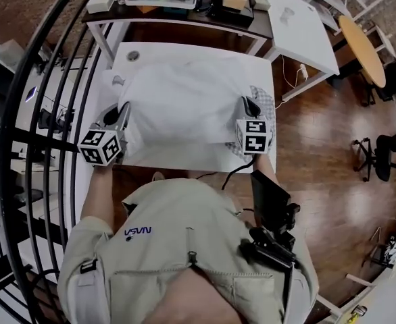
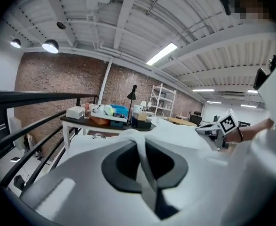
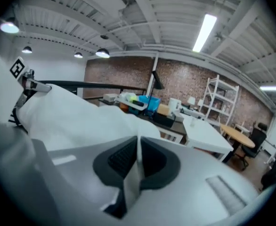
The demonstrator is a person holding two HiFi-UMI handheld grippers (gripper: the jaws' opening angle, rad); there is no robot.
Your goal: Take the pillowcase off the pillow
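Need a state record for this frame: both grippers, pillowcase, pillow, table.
left gripper: jaws shut on pillowcase, near-left corner
right gripper: jaws shut on pillowcase, near-right corner
pillow: patterned fabric shows at right edge, rest covered
table: white, pillow lies on it
stage: pillowcase mostly on

The person's shirt [image 1: 184,214] bears dark lettering [image 1: 138,232] "NASA", seen upside down.

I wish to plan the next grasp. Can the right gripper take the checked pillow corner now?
Probably not yet. The jaws of the right gripper are shut on the pillowcase. The checked pillow corner lies uncovered just beside it, so it must release first.
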